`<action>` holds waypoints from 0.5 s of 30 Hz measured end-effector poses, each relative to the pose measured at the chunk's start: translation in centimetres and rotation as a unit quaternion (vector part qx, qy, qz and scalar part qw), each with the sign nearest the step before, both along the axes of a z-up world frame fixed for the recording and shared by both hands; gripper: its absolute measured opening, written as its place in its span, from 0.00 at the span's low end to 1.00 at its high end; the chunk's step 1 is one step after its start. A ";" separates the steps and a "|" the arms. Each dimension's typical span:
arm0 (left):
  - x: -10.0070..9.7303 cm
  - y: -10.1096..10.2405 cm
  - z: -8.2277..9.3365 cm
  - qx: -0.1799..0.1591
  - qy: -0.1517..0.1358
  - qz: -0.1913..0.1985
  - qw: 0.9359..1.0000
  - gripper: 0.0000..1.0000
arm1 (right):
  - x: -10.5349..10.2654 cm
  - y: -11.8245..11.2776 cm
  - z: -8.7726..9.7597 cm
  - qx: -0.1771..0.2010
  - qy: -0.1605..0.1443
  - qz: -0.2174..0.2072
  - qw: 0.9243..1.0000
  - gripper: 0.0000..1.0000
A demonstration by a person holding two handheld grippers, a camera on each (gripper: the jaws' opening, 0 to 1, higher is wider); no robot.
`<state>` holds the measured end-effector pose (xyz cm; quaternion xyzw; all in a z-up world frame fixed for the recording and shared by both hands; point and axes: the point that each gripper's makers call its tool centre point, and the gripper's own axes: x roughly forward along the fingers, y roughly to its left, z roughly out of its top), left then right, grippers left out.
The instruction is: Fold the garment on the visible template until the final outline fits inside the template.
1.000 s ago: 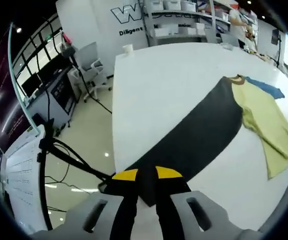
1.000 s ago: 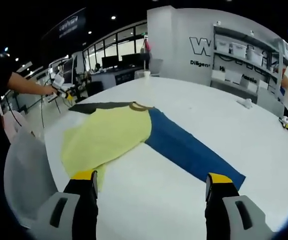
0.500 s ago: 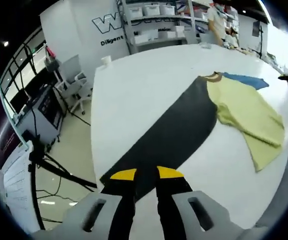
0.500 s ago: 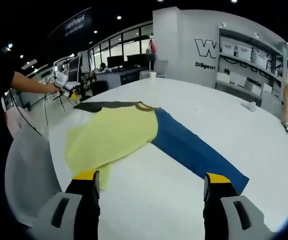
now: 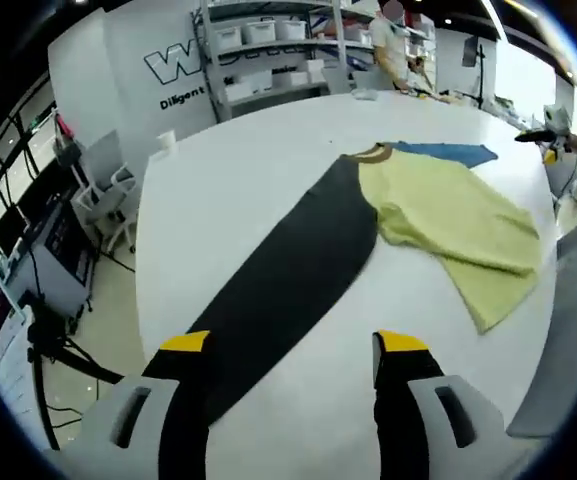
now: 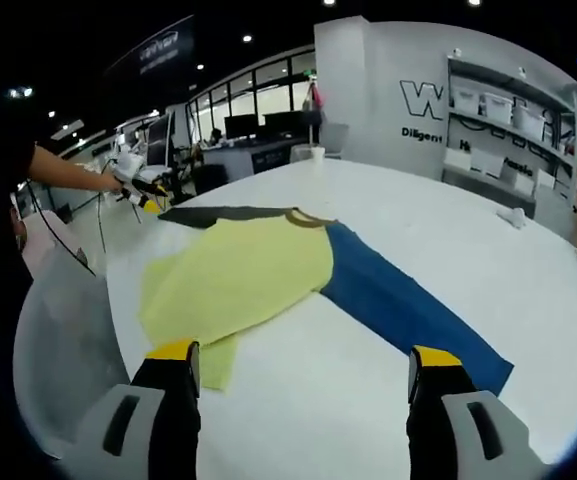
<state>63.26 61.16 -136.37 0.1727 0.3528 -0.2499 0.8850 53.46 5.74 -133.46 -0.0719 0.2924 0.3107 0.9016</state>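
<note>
Between the left jaws lies the garment's black sleeve (image 5: 278, 290); beyond it the pale yellow body (image 5: 448, 215), brown collar (image 5: 371, 154), blue sleeve (image 6: 408, 310) (plain, no print). White table (image 5: 238, 190). Jaw tips yellow over black.

Bright even ceiling light, soft shadows, table (image 5: 268, 170) slightly glary, strong fisheye bending edges

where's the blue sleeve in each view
Left gripper view: the blue sleeve is a thin strip at upper right, past the yellow body of the garment.
Right gripper view: the blue sleeve runs from the centre toward lower right, ending near the right jaw.
Shared landmark: the brown collar, where the blue and dark sleeves meet the yellow body.
</note>
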 end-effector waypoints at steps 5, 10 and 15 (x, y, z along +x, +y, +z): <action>-0.4 -0.7 -0.1 -0.008 0.001 -0.022 1.000 0.80 | -0.3 0.6 -0.4 -0.007 0.002 0.013 1.000 0.82; -0.7 -1.3 0.1 -0.036 -0.005 -0.024 0.999 0.94 | -0.6 1.0 -0.8 -0.006 0.006 0.021 1.000 0.83; -0.9 -2.1 0.3 -0.024 -0.034 -0.053 0.998 0.99 | -1.0 1.5 -0.8 -0.012 0.004 0.032 0.999 0.82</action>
